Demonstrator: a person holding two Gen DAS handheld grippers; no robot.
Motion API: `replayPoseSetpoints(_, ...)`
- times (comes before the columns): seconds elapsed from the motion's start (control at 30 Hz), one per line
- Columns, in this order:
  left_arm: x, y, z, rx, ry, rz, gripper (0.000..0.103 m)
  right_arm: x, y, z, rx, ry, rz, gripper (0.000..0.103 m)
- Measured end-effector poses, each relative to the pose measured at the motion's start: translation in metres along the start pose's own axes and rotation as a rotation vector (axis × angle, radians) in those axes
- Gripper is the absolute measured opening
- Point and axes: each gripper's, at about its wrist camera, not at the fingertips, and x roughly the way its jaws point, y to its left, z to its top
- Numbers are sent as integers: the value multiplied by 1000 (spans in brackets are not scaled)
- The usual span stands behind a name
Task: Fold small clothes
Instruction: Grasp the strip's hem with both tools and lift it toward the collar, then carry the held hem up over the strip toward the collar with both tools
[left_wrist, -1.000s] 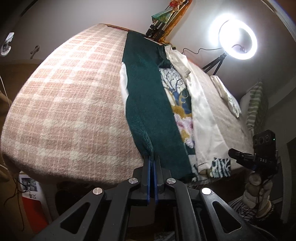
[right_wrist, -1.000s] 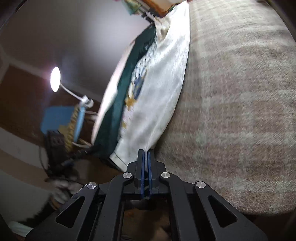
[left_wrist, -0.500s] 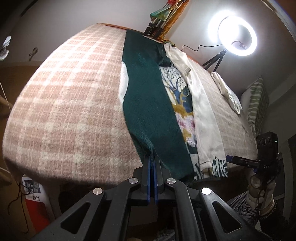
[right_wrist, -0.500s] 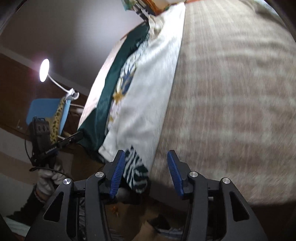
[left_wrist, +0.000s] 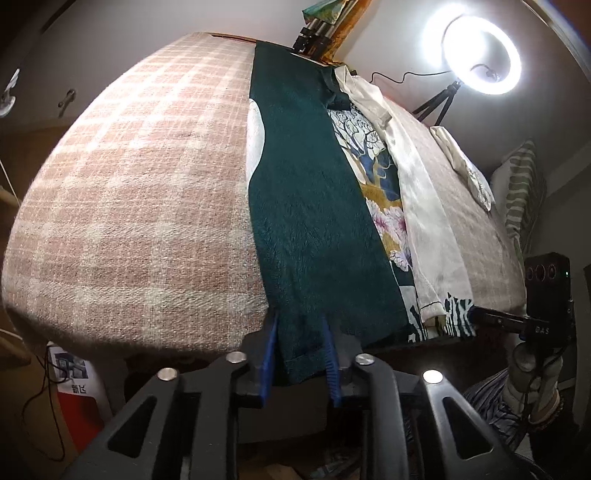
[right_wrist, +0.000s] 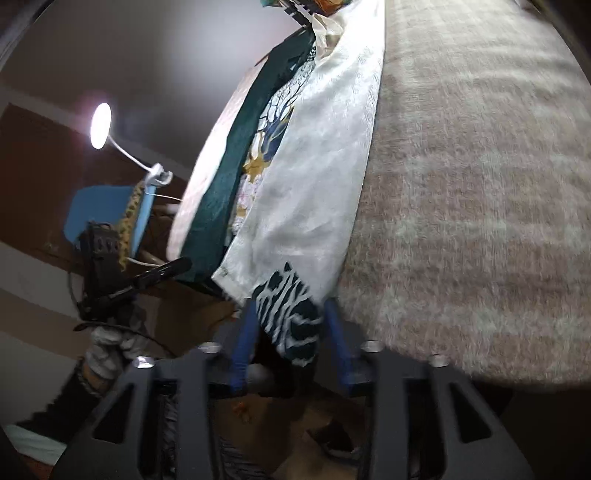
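A long garment lies lengthwise on the plaid-covered table. Its dark green panel (left_wrist: 310, 206) is on the left, a floral print (left_wrist: 380, 192) in the middle, and a cream panel (left_wrist: 424, 214) on the right. In the right wrist view the cream panel (right_wrist: 317, 177) and a zebra-print hem (right_wrist: 291, 314) hang over the near edge. My left gripper (left_wrist: 299, 354) is open, its jaws either side of the green hem. My right gripper (right_wrist: 291, 332) is open, its jaws either side of the zebra hem.
The pink plaid table cover (left_wrist: 129, 184) spreads wide on the left and on the right (right_wrist: 480, 184). A ring light (left_wrist: 480, 55) stands at the far right, a folded cream cloth (left_wrist: 465, 166) lies near it. A desk lamp (right_wrist: 101, 125) and a blue chair (right_wrist: 103, 210) stand beside the table.
Both grippers have opened and let go of the garment's near hem: the right one half a second ago, the left one just now. The hem hangs over the table edge.
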Motion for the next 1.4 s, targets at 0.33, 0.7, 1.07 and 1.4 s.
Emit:
replayPoseSetpoints(0.33,-11,-10,17,-23,-42,-87,0,-4,-18,12,123,-41,122,2)
replayPoseSetpoints(0.7,-20,-21,92,-16,-111,-114,0,-32,-15,84,132,-192,171,2)
replayPoseSetpoints(1.07,31,-2,178,-34,-144,-46,0,-10,-40,165,164,-215,65,2)
replayPoseSetpoints(1.4,51,8,201,-20,-189,65,36,6,-66,196,185,-204,-35,7)
